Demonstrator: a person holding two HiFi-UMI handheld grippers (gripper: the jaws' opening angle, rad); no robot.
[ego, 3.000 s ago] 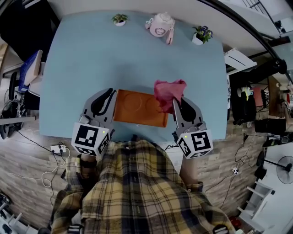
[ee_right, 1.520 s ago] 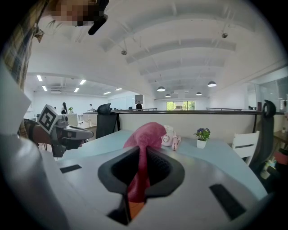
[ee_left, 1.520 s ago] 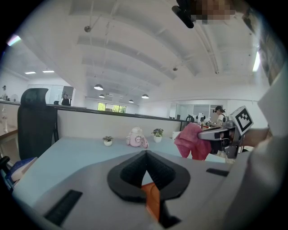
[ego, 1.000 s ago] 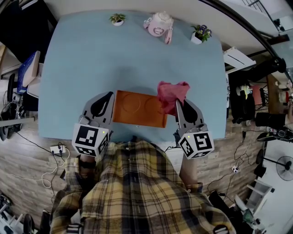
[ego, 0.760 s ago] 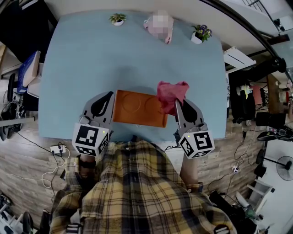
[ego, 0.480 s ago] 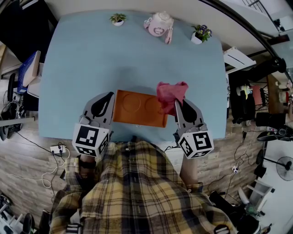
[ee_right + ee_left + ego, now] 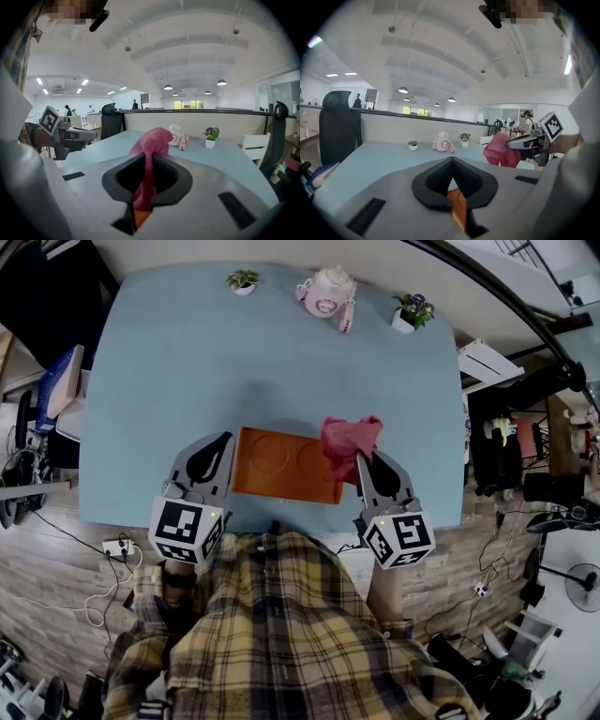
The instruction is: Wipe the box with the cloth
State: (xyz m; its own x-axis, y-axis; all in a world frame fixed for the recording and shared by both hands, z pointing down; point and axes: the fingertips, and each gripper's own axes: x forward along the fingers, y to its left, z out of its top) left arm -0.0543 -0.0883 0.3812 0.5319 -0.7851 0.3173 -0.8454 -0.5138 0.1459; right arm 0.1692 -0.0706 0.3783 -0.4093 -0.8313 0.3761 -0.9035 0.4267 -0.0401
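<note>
A flat orange box [image 7: 281, 463] lies on the blue table [image 7: 169, 362] near its front edge. My left gripper [image 7: 226, 437] is shut and lies along the box's left edge; a strip of the orange box [image 7: 458, 206] shows in the slit below its jaws. My right gripper [image 7: 361, 457] is shut on a pink cloth [image 7: 349, 440], which bunches over the box's right end. In the right gripper view the cloth [image 7: 152, 140] hangs down between the jaws. From the left gripper view I see the cloth [image 7: 501, 150] and the right gripper [image 7: 520, 143].
At the table's far edge stand two small potted plants [image 7: 244, 279] [image 7: 413, 310] and a pink pot-like toy [image 7: 328, 292]. An office chair [image 7: 58, 390] stands off the table's left side. Cables and a power strip [image 7: 119, 546] lie on the floor.
The right gripper and the cloth have shifted very slightly left, toward the box. The left gripper and the box have not moved.
</note>
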